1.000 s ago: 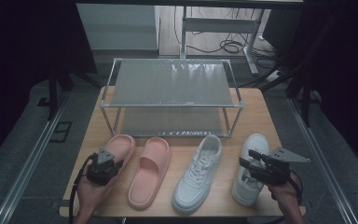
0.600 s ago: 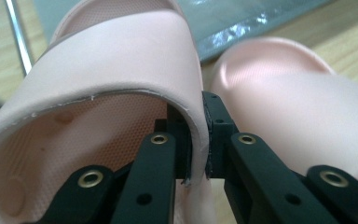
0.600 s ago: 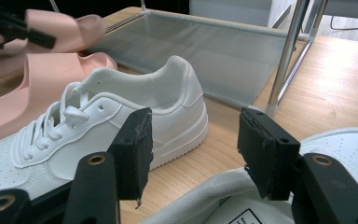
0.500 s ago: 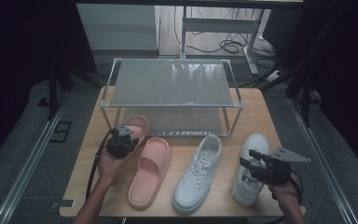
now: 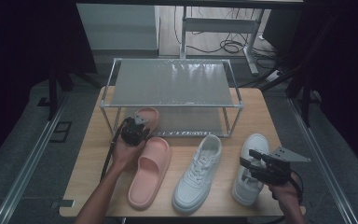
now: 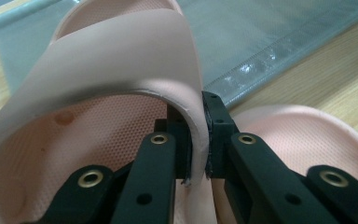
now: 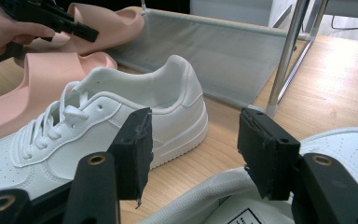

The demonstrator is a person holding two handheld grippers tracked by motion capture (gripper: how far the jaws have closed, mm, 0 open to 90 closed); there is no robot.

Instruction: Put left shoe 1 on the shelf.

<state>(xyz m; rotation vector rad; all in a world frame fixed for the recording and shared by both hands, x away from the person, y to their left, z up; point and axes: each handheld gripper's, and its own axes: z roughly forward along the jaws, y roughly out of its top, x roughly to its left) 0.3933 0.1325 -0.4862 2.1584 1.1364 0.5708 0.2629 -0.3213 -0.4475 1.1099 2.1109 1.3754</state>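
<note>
Wooden bench, two-tier shoe rack behind. Left claw clamped on pink slipper's strap — carried from bench front to lower shelf edge, insertion pending. Right claw open over white sneaker.

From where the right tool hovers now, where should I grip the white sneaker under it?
Grip the right-hand white sneaker by its collar wall, one jaw inside the opening, coming from above. The right tool hovers open over that opening, and the thin upright rim suits a pinch.
</note>
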